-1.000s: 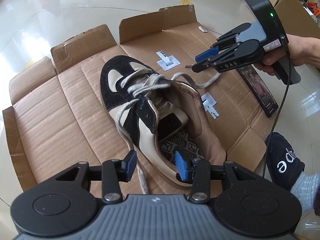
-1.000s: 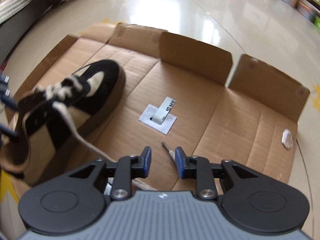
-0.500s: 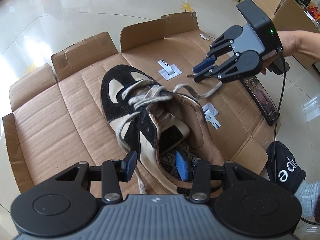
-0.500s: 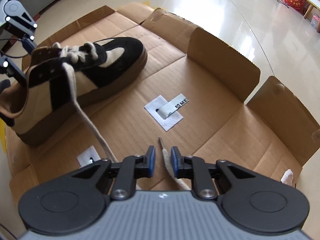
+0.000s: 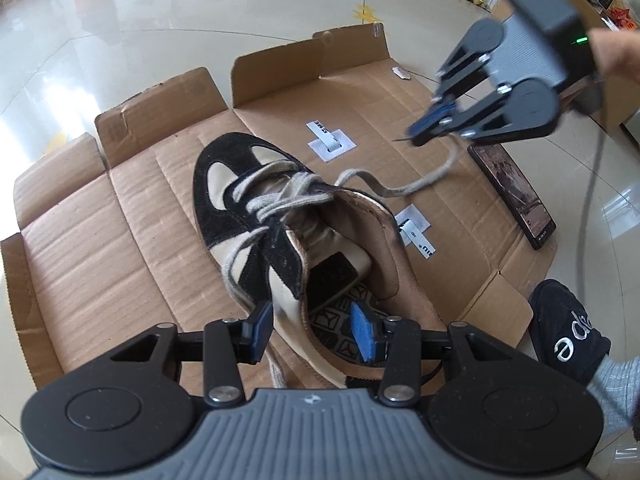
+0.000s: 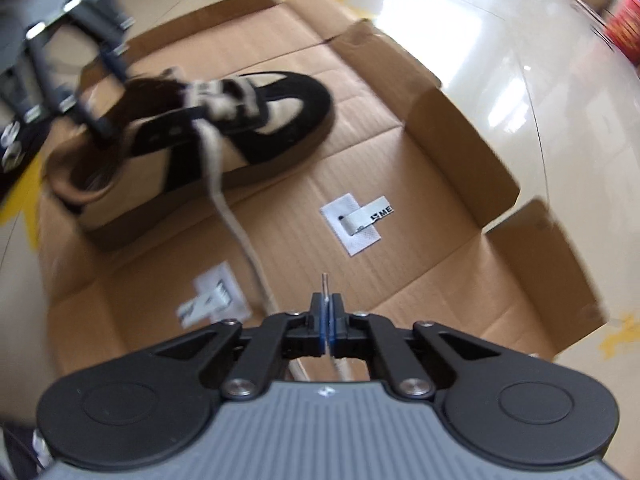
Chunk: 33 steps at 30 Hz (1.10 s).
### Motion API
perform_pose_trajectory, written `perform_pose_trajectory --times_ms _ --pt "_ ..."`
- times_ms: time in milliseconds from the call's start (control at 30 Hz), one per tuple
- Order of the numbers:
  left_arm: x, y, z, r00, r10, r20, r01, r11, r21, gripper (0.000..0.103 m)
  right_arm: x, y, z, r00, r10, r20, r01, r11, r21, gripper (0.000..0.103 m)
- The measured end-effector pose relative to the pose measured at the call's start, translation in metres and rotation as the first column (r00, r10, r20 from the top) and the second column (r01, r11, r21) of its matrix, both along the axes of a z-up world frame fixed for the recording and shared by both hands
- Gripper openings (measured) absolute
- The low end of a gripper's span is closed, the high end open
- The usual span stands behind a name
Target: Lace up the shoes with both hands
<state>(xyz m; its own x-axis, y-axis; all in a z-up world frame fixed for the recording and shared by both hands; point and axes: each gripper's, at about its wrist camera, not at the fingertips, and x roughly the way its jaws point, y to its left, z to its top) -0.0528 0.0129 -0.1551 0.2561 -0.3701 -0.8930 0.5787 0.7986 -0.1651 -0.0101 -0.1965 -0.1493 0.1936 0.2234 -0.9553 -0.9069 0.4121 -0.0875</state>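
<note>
Flattened cardboard is spread on the floor, flaps raised at its far edges; bare board is left beyond the toe of the shoe, which sits mid-sheet. The shoe's heel collar is straddled by the left gripper, jaws half apart. The lace tip is pinched by the right gripper, raised beside the shoe.

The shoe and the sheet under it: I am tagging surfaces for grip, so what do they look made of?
Shoe: black panels look like matte, napped suede; the cream panels look smoother, probably leather or synthetic. Lace: flat woven fabric, greyish and a little frayed. Sheet: brown corrugated cardboard, a flattened box, with visible fluting lines and fold-up flaps.
</note>
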Motion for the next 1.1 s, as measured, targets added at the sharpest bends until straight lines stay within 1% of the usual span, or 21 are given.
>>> perform_pose_trajectory --times_ms 33,67,200,333,533,667,800,967,1100 --pt "0.0 0.0 0.002 1.0 0.005 0.003 -0.005 1.0 -0.006 0.044 -0.002 0.004 0.014 0.999 0.04 -0.003 -0.04 0.999 -0.035 0.001" --pt "-0.001 0.0 0.004 1.0 0.009 0.007 -0.009 1.0 -0.012 0.044 -0.003 0.007 0.023 0.998 0.06 -0.007 -0.06 0.997 -0.057 0.001" --pt "-0.005 -0.001 0.013 1.0 0.011 0.024 -0.01 1.0 -0.029 0.044 -0.007 0.026 0.081 0.989 0.148 -0.01 -0.148 0.974 -0.171 0.001" --pt "-0.01 -0.002 0.021 0.999 0.015 0.042 -0.013 0.999 -0.038 0.044 -0.012 0.041 0.122 0.979 0.203 0.01 -0.195 0.952 -0.234 0.001" --pt "-0.016 0.002 0.029 0.998 0.023 0.056 -0.021 0.999 -0.026 0.044 -0.022 0.062 0.155 0.959 0.282 0.012 -0.266 0.919 -0.291 0.001" --pt "-0.018 0.004 0.033 0.998 0.029 0.06 -0.027 0.999 -0.035 0.044 -0.023 0.069 0.166 0.954 0.299 0.023 -0.279 0.914 -0.294 0.001" --pt "-0.018 0.006 0.033 0.997 0.035 0.065 -0.032 0.998 -0.047 0.044 -0.024 0.073 0.165 0.958 0.285 0.026 -0.268 0.925 -0.269 0.001" --pt "-0.016 0.008 0.03 0.997 0.043 0.07 -0.039 0.998 -0.058 0.044 -0.022 0.077 0.15 0.962 0.272 0.017 -0.261 0.937 -0.23 0.001" --pt "-0.015 0.006 0.026 0.995 0.039 0.089 -0.035 0.998 -0.052 0.044 -0.018 0.085 0.133 0.966 0.26 0.009 -0.255 0.952 -0.172 0.001"
